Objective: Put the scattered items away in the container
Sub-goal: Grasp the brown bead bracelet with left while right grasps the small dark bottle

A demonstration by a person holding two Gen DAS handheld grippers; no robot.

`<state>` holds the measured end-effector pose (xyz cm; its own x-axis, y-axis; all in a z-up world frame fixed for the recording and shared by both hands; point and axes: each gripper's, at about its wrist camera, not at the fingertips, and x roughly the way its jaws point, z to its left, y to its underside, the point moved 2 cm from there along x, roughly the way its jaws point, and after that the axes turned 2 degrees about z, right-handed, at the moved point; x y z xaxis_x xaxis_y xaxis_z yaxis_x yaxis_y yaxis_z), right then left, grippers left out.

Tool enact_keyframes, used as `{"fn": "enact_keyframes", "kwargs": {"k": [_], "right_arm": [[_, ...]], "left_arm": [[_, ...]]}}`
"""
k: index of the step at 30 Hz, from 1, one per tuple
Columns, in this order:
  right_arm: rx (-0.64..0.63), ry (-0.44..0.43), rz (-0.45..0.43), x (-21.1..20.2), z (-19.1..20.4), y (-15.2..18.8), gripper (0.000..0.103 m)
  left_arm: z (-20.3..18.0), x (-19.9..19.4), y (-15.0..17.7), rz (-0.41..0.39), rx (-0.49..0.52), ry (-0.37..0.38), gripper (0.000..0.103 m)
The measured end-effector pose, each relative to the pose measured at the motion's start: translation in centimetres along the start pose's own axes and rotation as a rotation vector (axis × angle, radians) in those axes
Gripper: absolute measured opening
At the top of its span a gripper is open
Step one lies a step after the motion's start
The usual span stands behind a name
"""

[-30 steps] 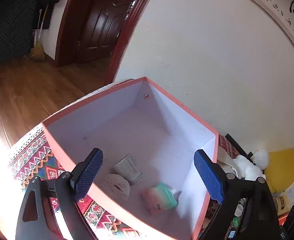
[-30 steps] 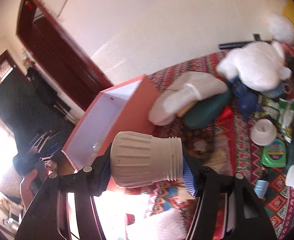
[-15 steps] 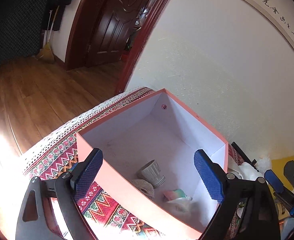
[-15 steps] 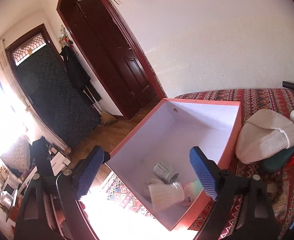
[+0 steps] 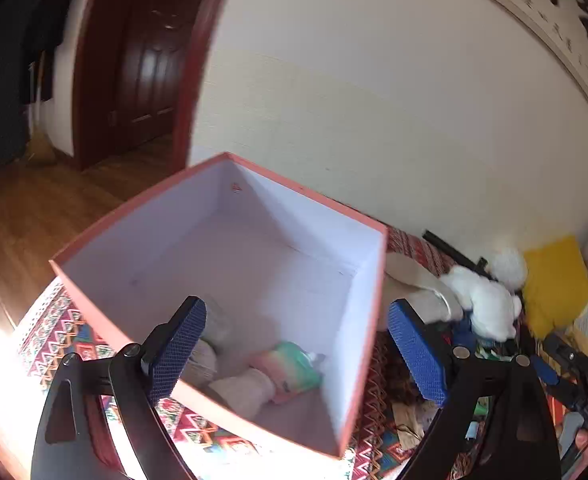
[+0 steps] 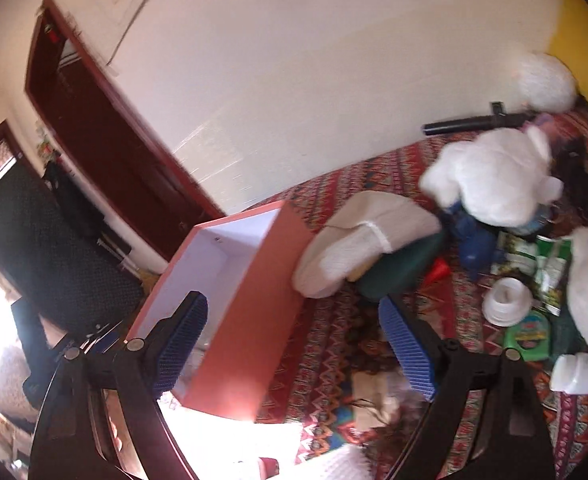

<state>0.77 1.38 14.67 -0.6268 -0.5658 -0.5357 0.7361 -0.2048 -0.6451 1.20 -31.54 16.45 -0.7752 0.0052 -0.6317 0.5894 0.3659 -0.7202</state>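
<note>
Both the left gripper (image 5: 295, 354) and the right gripper (image 6: 292, 342) are standing wide and carrying nothing. The box (image 5: 357, 280) is sitting between the left jaws, while the hat (image 6: 357, 240) is lying just beyond the right jaws. The right gripper is risking a knock against the box wall, because its left jaw is standing over it.

The box (image 5: 230, 248) is open-topped with bare floor toward twelve o'clock; its right wall (image 6: 250, 292) blocks sideways entry; clutter (image 6: 517, 264) crowds two o'clock.
</note>
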Motion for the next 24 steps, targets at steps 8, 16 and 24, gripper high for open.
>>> {"fn": "enact_keyframes", "kwargs": {"k": [8,16,24], "right_arm": [[0.303,0.088,0.035,-3.5,-14.8,0.3,0.088],[0.343,0.085,0.254,-0.4,-17.2,3.4,0.064],[0.273,0.193,0.444,3.3,-18.6,7.9,0.057]], "left_arm": [[-15.5,8.2,7.8,0.206,0.319,0.125,0.093],[-20.2,15.9,12.7,0.354,0.415,0.051,0.093],[-20.3,19.3,14.6,0.392,0.472,0.113,0.035]]}}
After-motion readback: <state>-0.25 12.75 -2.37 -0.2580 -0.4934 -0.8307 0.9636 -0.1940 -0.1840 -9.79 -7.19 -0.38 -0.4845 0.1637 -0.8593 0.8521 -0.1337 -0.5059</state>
